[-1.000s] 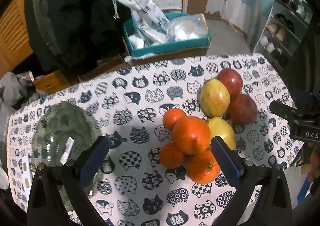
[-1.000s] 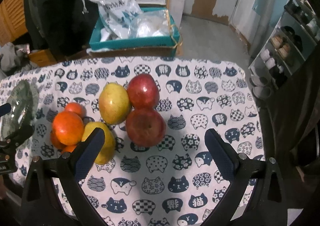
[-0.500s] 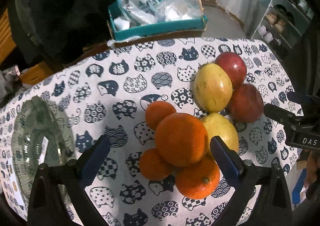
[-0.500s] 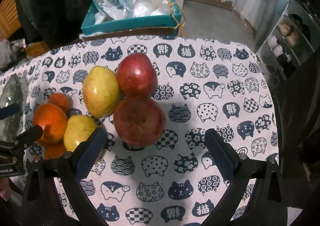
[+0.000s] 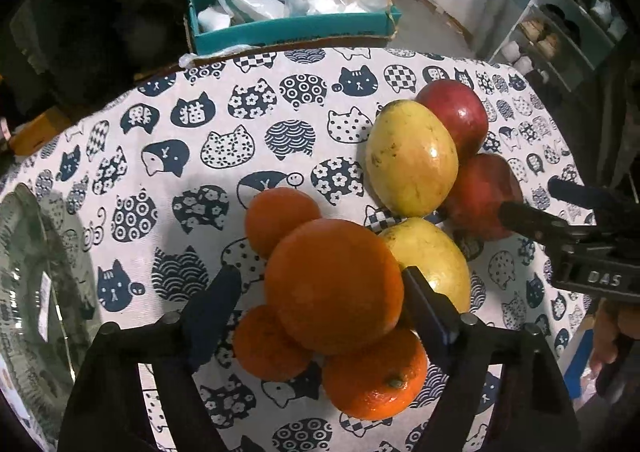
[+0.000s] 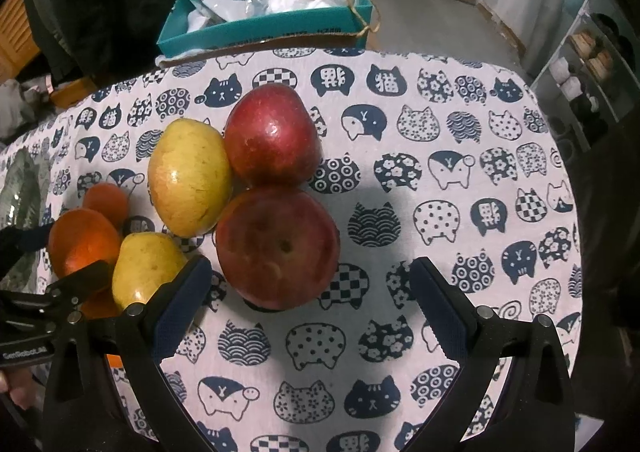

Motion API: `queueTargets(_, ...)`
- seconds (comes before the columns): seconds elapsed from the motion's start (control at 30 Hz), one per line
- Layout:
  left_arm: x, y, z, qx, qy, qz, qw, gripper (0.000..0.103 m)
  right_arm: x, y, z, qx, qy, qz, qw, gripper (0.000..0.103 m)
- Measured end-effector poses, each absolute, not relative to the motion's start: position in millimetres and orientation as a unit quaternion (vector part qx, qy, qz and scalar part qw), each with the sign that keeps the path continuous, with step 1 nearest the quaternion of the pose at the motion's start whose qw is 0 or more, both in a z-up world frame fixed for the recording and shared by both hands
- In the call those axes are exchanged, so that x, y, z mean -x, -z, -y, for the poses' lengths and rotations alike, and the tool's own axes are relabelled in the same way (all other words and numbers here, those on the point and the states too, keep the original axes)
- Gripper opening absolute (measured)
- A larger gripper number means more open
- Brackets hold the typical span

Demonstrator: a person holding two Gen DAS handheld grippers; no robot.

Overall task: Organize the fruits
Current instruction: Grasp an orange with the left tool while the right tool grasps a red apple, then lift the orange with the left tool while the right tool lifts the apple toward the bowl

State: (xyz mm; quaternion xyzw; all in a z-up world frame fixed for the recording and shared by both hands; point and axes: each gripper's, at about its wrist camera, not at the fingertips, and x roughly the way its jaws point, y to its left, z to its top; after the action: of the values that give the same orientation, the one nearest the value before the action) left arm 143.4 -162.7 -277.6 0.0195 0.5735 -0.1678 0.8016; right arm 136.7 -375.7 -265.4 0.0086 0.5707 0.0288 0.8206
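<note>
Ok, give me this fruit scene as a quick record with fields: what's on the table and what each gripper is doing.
surface: cat-print tablecloth
oranges: four, clustered; big orange on top
yellow fruits: two, one beside the far red apple
near red apple: just ahead of the right gripper
left gripper: open, fingers either side of the big orange
right gripper: open, nothing held
glass bowl: left edge of table
teal box: beyond the table, holds bags

Cat-print tablecloth (image 6: 400, 212) bears clustered fruit (image 6: 276, 244), glass bowl (image 5: 36, 292)
</note>
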Motion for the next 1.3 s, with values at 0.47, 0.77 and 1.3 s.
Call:
queueTargets(0.47,-136,263,159,-0.018,0.186,-0.557,0.809,0.066,-159,295,362,-0.014,-0.047,-0.601,0.798,0.094)
queueTargets(0.77,-138,259,145,-0.012,0.167,-0.549,0.819,0.066,-168,315,360,-0.038,-0.058,-0.618,0.783,0.076)
queueTargets(1.3,-127,236,125,-0.003,0.143,-0.524,0.840,0.066,-137,281,352,0.011,-0.036,-0.565,0.825,0.075)
